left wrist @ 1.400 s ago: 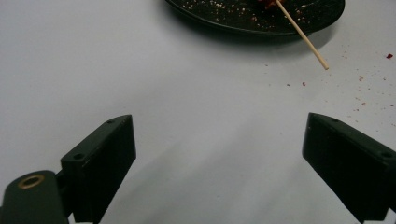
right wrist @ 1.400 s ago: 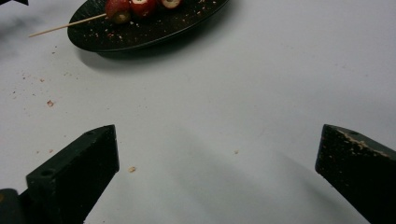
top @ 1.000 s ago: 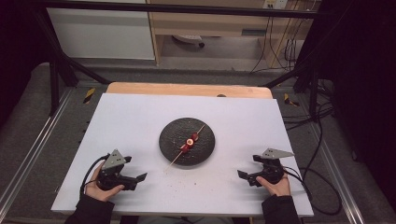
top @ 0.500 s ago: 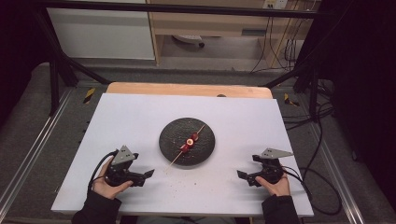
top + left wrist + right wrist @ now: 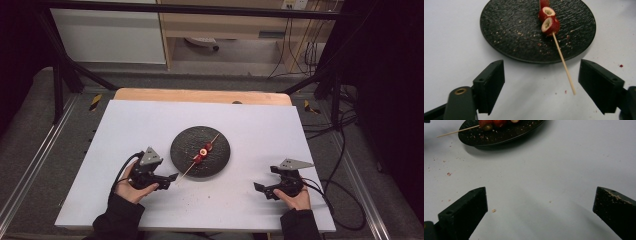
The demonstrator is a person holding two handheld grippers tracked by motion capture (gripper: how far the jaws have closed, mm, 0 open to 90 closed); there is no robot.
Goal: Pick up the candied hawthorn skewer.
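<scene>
A wooden skewer [image 5: 192, 164] with red fruit slices [image 5: 201, 151] lies across a round black plate [image 5: 220, 159] at the table's middle. Its bare end sticks out over the plate's near-left rim. My left gripper [image 5: 167, 179] sits just left of that end, open. In the left gripper view the skewer [image 5: 564, 65] points down between the jaws of the left gripper [image 5: 544, 87], closer to the right one, touching neither; the fruit slices [image 5: 550, 25] rest on the plate [image 5: 511, 30]. My right gripper [image 5: 265, 180] is open over bare table, right of the plate. From the right gripper [image 5: 540, 212] I see the plate [image 5: 499, 135] and skewer [image 5: 456, 131] far off.
The white tabletop [image 5: 150, 125] has small red crumbs [image 5: 449, 173] near the plate. A wooden strip [image 5: 200, 95] runs along its far edge. Black frame legs and cables stand beyond the table on both sides.
My left gripper has moved right and forward, up to the skewer's bare end. The right gripper, plate and skewer have stayed put.
</scene>
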